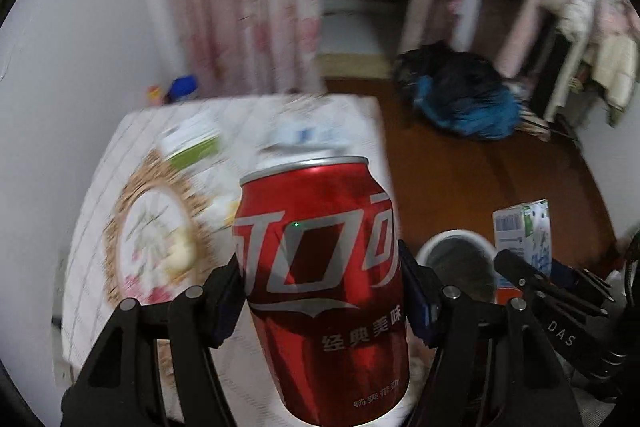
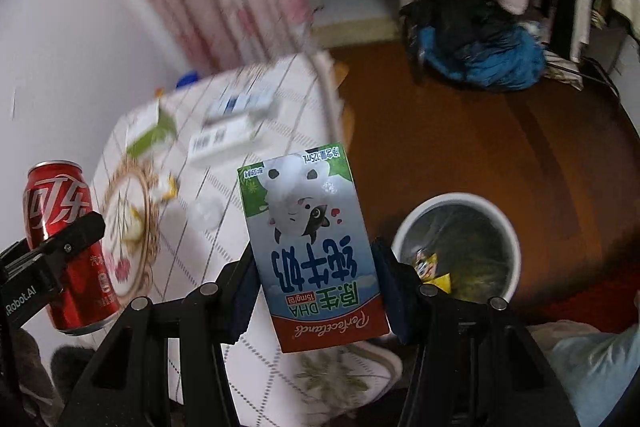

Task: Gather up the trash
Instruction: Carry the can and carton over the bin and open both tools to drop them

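The worktop (image 2: pixel 240 131) has a white checked cloth on it, and a round mat, some boxes and bits of rubbish lie there, all blurry; the floor (image 2: pixel 500 147) beside it is dark brown wood; on the floor, just past the worktop's edge, stands a white bin (image 2: pixel 514 247) with a dark bag inside and a yellow wrapper already in it; the left gripper (image 1: pixel 320 291) holds a red can (image 1: pixel 320 267) upright, with a pad pressed on each side, up in the air over the worktop; the right gripper (image 2: pixel 316 279) holds a small milk box (image 2: pixel 312 247) upside down, squeezed between its pads, up in the air between the worktop and the bin; the job now looks like carrying both to the bin; to do it well, bring each one right over the open top before letting go, keep squeezing until then, and drop one at a time so neither bounces off the rim.
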Demonstrator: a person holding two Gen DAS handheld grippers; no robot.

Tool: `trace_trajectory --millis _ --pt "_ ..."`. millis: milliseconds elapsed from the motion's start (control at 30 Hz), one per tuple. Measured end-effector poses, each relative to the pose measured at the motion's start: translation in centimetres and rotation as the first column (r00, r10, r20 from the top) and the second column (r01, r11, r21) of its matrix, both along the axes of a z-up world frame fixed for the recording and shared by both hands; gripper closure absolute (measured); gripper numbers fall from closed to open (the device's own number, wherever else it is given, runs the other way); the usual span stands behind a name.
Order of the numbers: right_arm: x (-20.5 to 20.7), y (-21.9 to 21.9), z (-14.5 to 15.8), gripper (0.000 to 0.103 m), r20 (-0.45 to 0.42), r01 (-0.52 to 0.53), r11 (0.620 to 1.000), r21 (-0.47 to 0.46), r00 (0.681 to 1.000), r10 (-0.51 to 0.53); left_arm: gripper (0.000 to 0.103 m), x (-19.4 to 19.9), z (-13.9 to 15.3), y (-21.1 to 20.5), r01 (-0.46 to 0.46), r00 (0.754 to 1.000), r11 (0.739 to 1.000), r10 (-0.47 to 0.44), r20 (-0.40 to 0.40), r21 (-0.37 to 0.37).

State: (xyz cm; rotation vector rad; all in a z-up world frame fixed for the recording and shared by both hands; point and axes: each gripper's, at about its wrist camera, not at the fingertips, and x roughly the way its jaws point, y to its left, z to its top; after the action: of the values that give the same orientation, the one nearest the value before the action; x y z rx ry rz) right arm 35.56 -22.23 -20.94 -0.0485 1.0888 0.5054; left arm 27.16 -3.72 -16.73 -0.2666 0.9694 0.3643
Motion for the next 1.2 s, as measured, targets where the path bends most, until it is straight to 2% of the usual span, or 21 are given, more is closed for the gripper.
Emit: trace_trajectory --millis 167,300,467,600,700,867,900,933,967,1033,1133,1167,1200 --pt "2.7 -6.8 2.0 0.048 0.023 0.103 0.994 0.021 0.994 -0.103 0.039 4.8 0.3 -5.5 0.137 0.99 0.99 -0.137 0.018 -0.031" --pt "5.0 -12.1 0.7 0.048 0.002 0.192 0.981 -0.004 0.981 -0.192 0.039 9.3 -2.0 -9.2 0.224 0.974 0.97 -0.226 -0.015 -0.099" --pt "8.2 -17.6 -5.0 0.048 -0.101 0.295 0.954 -0.055 0.949 -0.299 0.038 14.6 -8.0 -12.4 0.284 0.939 0.928 -0.32 -0.126 -0.24" --pt "10.3 -20.8 -10.6 0.048 -0.216 0.345 0.934 -0.09 0.909 -0.356 0.037 18.3 -13.7 -14.2 0.284 0.896 0.879 -0.386 -0.221 -0.383" --pt "11.4 -22.6 -14.5 0.048 -0.288 0.372 0.922 -0.108 0.876 -0.387 0.036 20.2 -16.8 -14.6 0.254 0.875 0.87 -0.393 -0.283 -0.422" --pt "12.7 -23.2 -18.9 0.048 -0.349 0.385 0.914 -0.124 0.846 -0.404 0.035 21.3 -19.5 -14.9 0.232 0.851 0.887 -0.384 -0.358 -0.4" --pt "12.9 -22.8 -19.8 0.048 -0.359 0.383 0.915 -0.128 0.842 -0.402 0.025 21.4 -19.9 -14.8 0.221 0.85 0.891 -0.376 -0.37 -0.396" --pt "13.1 -22.6 -20.4 0.048 -0.368 0.379 0.917 -0.128 0.84 -0.399 0.01 21.2 -20.2 -14.6 0.213 0.849 0.895 -0.368 -0.38 -0.391" --pt "13.2 -22.3 -21.0 0.048 -0.376 0.376 0.918 -0.129 0.838 -0.396 0.005 21.1 -20.4 -14.5 0.208 0.848 0.901 -0.36 -0.389 -0.38" --pt "13.8 -21.4 -22.5 0.047 -0.394 0.359 0.923 -0.136 0.836 -0.383 0.003 20.9 -20.7 -14.2 0.204 0.846 0.918 -0.34 -0.411 -0.34" --pt "14.1 -20.6 -24.7 0.043 -0.448 0.336 0.929 -0.153 0.815 -0.368 0.003 20.3 -20.9 -13.7 0.201 0.852 0.936 -0.312 -0.42 -0.288" --pt "14.3 -20.5 -25.3 0.036 -0.46 0.327 0.931 -0.159 0.81 -0.363 0.003 19.9 -20.7 -13.6 0.201 0.856 0.941 -0.304 -0.419 -0.273" --pt "14.3 -20.4 -25.8 0.01 -0.464 0.32 0.931 -0.177 0.807 -0.366 0.003 19.6 -20.5 -13.4 0.203 0.86 0.947 -0.295 -0.416 -0.25"
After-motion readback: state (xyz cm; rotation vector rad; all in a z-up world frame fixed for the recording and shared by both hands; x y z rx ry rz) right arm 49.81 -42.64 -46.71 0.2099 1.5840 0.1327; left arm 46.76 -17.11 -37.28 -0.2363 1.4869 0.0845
